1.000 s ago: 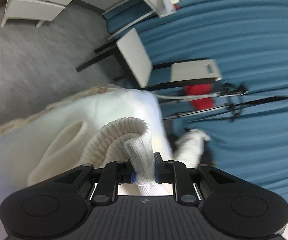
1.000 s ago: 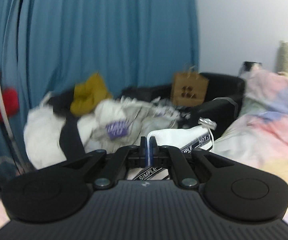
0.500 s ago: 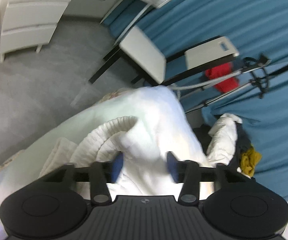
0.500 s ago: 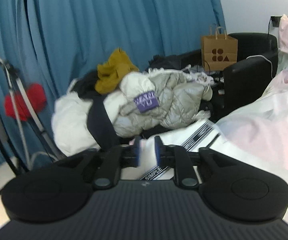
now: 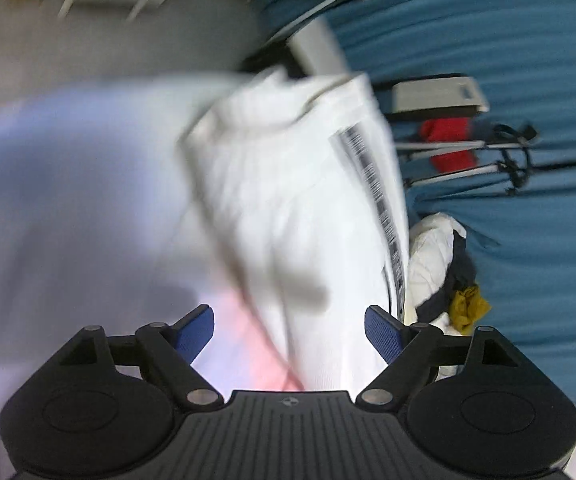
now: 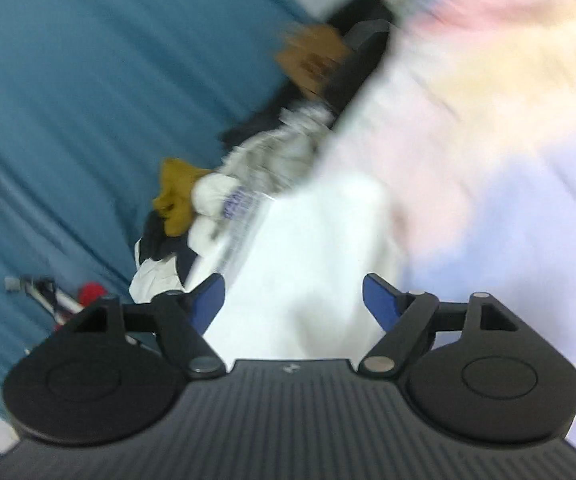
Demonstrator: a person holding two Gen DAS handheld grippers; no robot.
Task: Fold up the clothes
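Left claw (image 5: 288, 330) and right claw (image 6: 292, 300) both spread wide, gripping nothing. White garment (image 5: 307, 200) lies on bed (image 5: 68, 200), just ahead of claws. Judged between folds; next move needs fresh edge grasp.

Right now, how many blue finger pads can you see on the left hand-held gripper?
2: one pad left of the white garment, one right of it. None looks hidden.

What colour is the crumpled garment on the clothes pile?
Mustard yellow garment; the right wrist view shows it best.
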